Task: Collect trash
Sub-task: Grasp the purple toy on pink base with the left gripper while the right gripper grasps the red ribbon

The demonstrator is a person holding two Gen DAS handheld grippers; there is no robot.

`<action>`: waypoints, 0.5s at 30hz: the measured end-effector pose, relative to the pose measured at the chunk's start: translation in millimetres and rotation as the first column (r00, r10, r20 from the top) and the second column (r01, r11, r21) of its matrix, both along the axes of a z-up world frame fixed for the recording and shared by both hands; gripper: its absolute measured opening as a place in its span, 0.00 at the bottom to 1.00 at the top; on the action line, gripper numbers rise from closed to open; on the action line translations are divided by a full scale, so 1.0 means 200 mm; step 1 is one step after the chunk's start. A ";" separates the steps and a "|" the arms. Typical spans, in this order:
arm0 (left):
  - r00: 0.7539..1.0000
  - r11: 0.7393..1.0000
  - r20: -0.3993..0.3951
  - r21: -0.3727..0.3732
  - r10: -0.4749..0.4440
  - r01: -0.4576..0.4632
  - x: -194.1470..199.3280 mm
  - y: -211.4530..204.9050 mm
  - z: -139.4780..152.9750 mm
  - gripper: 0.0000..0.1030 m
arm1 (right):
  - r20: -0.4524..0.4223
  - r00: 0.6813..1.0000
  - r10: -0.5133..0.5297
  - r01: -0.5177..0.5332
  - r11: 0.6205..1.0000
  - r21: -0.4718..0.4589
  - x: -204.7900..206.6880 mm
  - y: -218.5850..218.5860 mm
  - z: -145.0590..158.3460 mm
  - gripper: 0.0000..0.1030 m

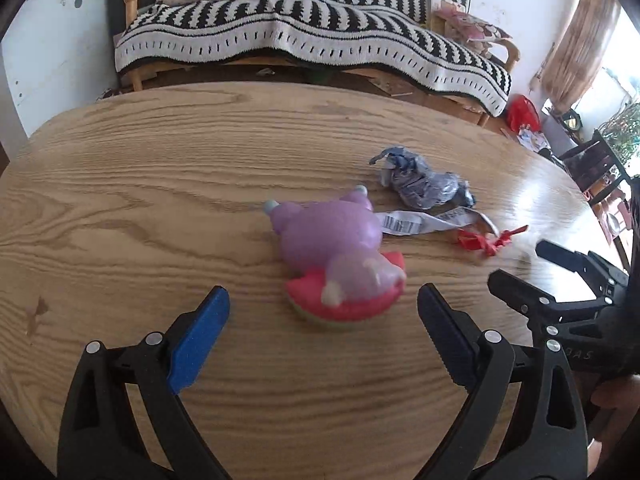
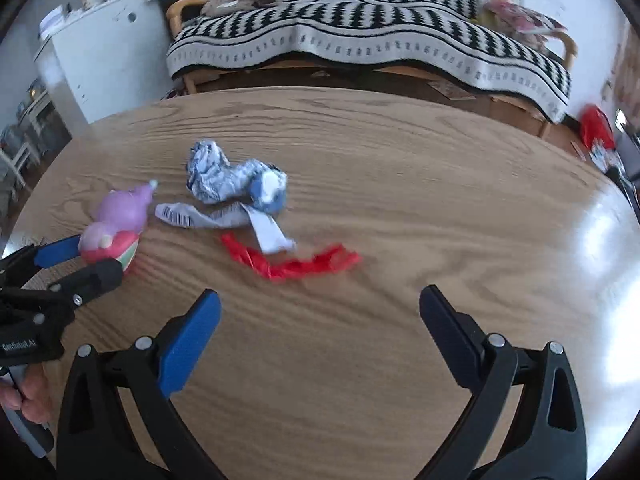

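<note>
Surface: a wooden table (image 1: 160, 184) with strong grain, glare on its right side.
Left gripper (image 1: 323, 312): low over the near part of the table, its blue-padded fingers spread wide with nothing between them.
Right gripper (image 2: 320, 316): also low over the table, jaws wide apart and empty; in the left wrist view it shows at the right edge.
Toy (image 1: 338, 258): a purple soft animal on a red, watermelon-like base, lying just ahead of the left gripper's gap, not touched by either pad as far as can be seen.
Red scrap (image 2: 292, 262): a torn strip of red wrapper, flat on the table straight ahead of the right gripper, apart from its fingertips.
White strip (image 2: 224, 218): a paper label with a barcode, lying between the toy and the red scrap; one end overlaps the red scrap.
Crumpled wrapper (image 2: 236, 180): a blue-and-silver ball just behind the white strip.
Background: a sofa under a black-and-white striped blanket (image 1: 304, 32) beyond the table's far edge; a white cabinet (image 2: 100, 52) to its left.
</note>
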State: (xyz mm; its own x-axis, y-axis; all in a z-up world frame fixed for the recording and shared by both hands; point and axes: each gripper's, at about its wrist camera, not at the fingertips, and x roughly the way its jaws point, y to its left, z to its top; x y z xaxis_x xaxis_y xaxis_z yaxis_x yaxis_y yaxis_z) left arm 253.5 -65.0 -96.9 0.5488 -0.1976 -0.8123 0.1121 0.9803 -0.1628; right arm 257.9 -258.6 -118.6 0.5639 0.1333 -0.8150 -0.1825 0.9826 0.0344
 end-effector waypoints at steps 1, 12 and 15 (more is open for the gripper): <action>1.000 1.000 0.009 0.010 0.000 -0.001 0.01 0.00 0.00 0.89 | 0.006 1.000 0.016 -0.016 1.000 -0.017 0.03 0.03 0.00 0.93; 0.995 0.984 0.071 0.168 -0.072 0.059 0.03 -0.09 -0.01 0.58 | 0.018 0.998 0.055 -0.054 0.998 -0.022 0.11 0.12 0.02 0.42; 0.995 0.986 0.060 0.151 -0.085 0.075 0.01 -0.09 0.00 0.53 | -0.004 0.998 0.063 -0.063 0.998 0.002 0.07 0.12 0.03 0.29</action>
State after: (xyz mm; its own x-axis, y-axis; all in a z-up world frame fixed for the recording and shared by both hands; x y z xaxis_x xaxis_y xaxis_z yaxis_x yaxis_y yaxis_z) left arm 255.0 -83.8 -97.4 0.5898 -0.1230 -0.7982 0.1966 0.9805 -0.0058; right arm 271.1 -235.0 -113.5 0.5514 0.1699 -0.8167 -0.2438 0.9691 0.0370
